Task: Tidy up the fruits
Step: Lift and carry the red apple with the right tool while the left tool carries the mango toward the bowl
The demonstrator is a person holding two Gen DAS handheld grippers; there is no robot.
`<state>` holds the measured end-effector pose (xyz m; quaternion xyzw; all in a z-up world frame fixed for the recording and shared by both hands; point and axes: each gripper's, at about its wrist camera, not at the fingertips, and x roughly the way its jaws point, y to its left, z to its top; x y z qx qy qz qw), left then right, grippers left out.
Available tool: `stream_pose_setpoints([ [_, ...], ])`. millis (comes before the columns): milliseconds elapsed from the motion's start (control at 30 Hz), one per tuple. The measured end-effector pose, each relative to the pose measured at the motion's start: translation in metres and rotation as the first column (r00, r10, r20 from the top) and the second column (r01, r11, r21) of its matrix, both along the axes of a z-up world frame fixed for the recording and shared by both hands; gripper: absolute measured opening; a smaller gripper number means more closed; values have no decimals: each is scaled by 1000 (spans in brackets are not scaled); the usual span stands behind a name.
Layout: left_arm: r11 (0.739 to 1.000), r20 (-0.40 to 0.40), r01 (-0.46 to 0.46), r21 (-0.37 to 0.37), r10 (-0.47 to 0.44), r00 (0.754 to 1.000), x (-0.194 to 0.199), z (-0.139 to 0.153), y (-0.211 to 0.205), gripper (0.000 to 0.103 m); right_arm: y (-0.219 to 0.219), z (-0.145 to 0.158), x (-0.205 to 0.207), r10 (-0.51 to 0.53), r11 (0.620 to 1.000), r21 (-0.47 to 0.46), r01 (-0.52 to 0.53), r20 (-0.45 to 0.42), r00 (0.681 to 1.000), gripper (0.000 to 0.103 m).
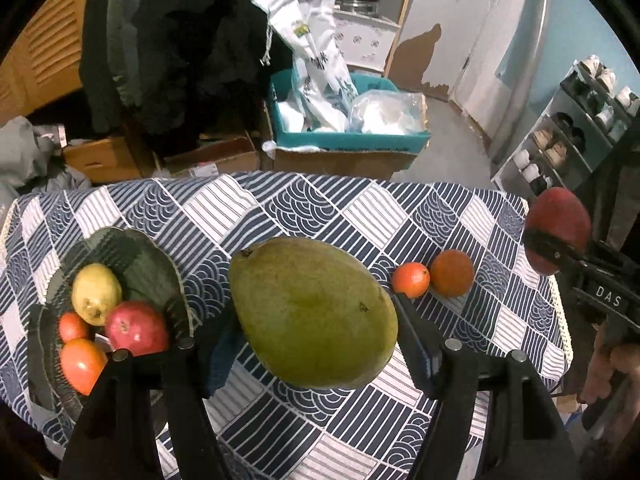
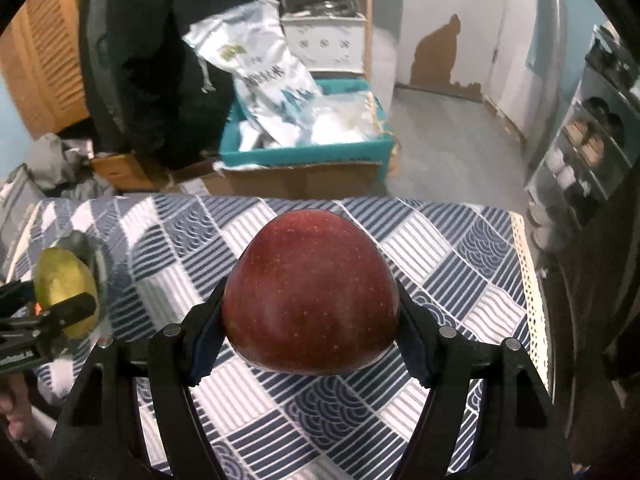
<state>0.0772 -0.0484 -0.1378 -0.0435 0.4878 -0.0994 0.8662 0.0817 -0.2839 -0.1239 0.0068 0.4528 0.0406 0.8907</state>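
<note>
My left gripper is shut on a large green mango and holds it above the patterned tablecloth. To its left a dark bowl holds a yellow pear, a red apple and two orange fruits. Two oranges lie on the cloth to the right. My right gripper is shut on a big red apple above the cloth; it also shows at the right edge of the left wrist view. The mango shows at the left of the right wrist view.
The table's far edge faces cardboard boxes and a teal box of white bags on the floor. A shoe rack stands at the right. The cloth's lace edge marks the table's right side.
</note>
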Motion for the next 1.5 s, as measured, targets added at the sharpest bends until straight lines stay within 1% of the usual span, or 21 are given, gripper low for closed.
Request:
stream_pose_setpoints([
  [233,1000,58,-4,-8,5,998,-14,23,12,73,24,24,-10,50,999,11,-50,55,997,74],
  [533,1000,123,-12,-11,13,992,-31,50,25,73,49,42,-22,109,993,40,-114,107,988,74],
  [767,1000,146,-22,-21,24,989,-41,62,39,73,71,54,-30,158,985,52,-166,136,978,74],
  [1067,998,161,-54,-8,55,985,-48,66,59,73,103,62,-31,228,969,58,-239,155,961,74],
  [1500,992,136,-129,-8,129,982,-49,56,94,73,150,57,-18,314,943,70,-326,144,938,74],
])
